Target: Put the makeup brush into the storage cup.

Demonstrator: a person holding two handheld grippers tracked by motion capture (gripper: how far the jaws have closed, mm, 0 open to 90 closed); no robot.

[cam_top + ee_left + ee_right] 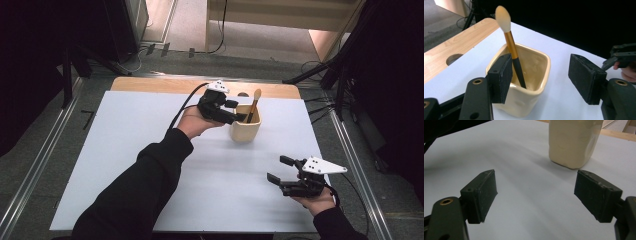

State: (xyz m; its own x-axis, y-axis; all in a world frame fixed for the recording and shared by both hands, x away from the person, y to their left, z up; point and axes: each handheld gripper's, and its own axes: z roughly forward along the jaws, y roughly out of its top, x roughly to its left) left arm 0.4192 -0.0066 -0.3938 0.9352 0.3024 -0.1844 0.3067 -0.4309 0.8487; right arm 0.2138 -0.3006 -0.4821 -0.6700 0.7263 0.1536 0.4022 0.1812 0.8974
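A cream square cup [246,127] stands on the white mat, right of centre and toward the back. A makeup brush [254,105] with a gold and black handle leans inside it, pale bristles up. My left gripper [236,111] hovers at the cup's left rim, open. In the left gripper view the brush [511,45] rises from the cup [539,62] just beside the left pad, and nothing is pressed between the jaws of the left gripper [544,77]. My right gripper [276,168] rests open near the front right. In its own view the right gripper [535,195] faces the cup [572,142].
The white mat [130,150] covers a wooden table [150,85] that has a round hole [454,58] near its back edge. Metal rails [40,165] run along both sides on the floor. Dark tripod legs [340,75] and cables stand behind.
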